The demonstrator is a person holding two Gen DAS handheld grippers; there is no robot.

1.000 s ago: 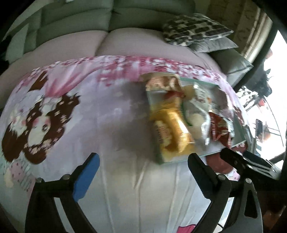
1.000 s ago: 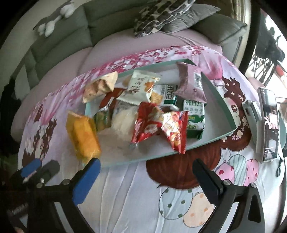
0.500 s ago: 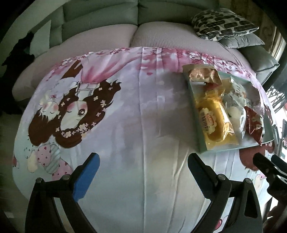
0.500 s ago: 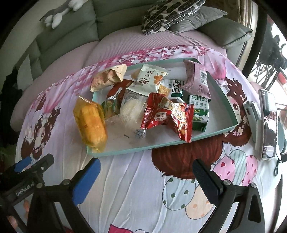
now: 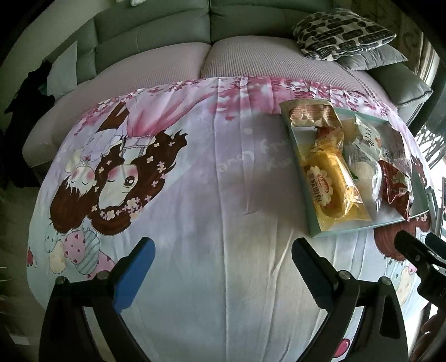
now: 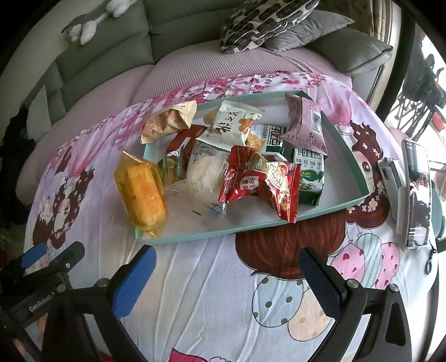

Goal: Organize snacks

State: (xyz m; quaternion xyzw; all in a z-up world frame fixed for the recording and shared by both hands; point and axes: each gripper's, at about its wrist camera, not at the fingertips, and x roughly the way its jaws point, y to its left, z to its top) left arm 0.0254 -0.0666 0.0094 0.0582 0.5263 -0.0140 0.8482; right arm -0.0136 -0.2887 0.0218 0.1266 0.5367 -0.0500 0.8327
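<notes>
Your left tool (image 5: 221, 260) hangs with its fingers spread wide and holds nothing; under it there is only the bare printed cloth (image 5: 223, 195) that covers the surface. Your right tool (image 6: 227, 268) is also spread wide and empty, over the cloth just in front of the tray (image 6: 306, 218). The tip of the right tool shows at the right edge of the left view, and the left tool shows low at the left in the right view, so the two are near each other. The tray is shallow, with a teal rim, and it lies flat on the cloth. In it the snacks lie in a loose heap: a yellow cake pack (image 6: 140, 192) rests on the near left corner and hangs partly over the rim, a clear bag (image 6: 203, 172) lies beside it, a red packet (image 6: 262, 183) lies at the near middle, and a green biscuit box (image 6: 308, 172) is behind the red one. Farther back you see a white packet (image 6: 231, 122), a mauve packet (image 6: 305, 125) and a beige packet (image 6: 167, 122) that leans over the far left rim. To the right of the tray a phone (image 6: 416, 192) lies on the cloth. Behind the surface stands a sofa (image 6: 111, 53) with a patterned cushion (image 6: 267, 19).
</notes>
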